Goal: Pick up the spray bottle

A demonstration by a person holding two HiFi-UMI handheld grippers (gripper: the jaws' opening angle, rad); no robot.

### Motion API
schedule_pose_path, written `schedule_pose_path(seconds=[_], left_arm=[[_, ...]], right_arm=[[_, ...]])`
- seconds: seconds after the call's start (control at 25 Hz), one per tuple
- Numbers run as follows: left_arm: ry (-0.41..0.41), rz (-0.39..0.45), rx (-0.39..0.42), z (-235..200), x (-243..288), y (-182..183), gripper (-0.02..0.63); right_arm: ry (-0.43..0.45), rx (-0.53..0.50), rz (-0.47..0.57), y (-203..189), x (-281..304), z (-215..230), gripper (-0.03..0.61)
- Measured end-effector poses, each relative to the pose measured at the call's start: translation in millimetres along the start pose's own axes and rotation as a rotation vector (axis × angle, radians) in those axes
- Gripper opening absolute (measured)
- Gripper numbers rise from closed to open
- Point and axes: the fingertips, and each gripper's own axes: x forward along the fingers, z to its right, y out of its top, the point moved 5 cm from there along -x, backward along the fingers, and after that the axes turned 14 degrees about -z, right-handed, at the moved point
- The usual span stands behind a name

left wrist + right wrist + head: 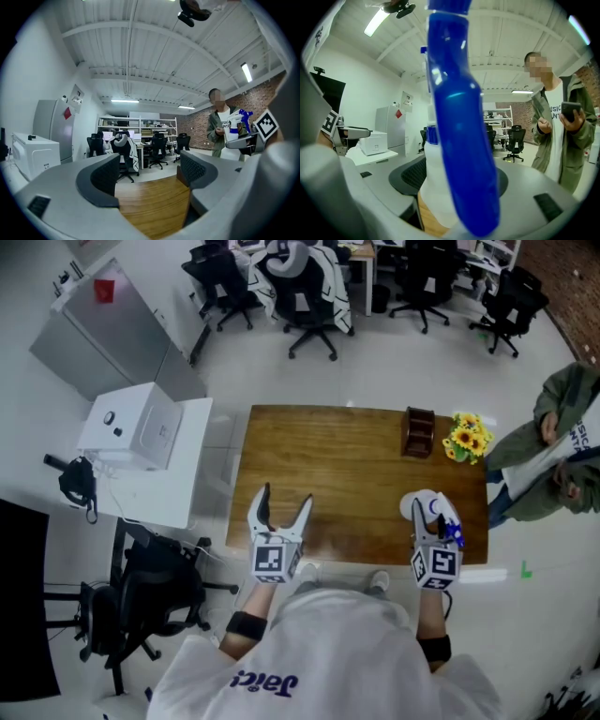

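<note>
The spray bottle, white with a blue trigger head, sits between the jaws of my right gripper above the front right of the wooden table. In the right gripper view the bottle fills the middle, its blue trigger closest to the camera and the pads pressed on its white body. My left gripper hangs open over the table's front left with nothing between its fingers. The left gripper view has the same gripper open above the wood, and the bottle shows at its right edge.
A dark wooden holder and a bunch of yellow flowers stand at the table's far right. A person in a green jacket stands right of the table. A white side table with a white box is on the left, office chairs behind.
</note>
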Motion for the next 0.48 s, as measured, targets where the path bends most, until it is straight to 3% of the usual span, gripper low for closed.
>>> schedule_pose_path(seconds=[0.48], left_arm=[[-0.013, -0.008, -0.001, 3.3, -3.7, 1.4, 0.396]], right_arm=[[-0.01, 0.015, -0.021, -0.7, -5.8, 0.5, 0.256]])
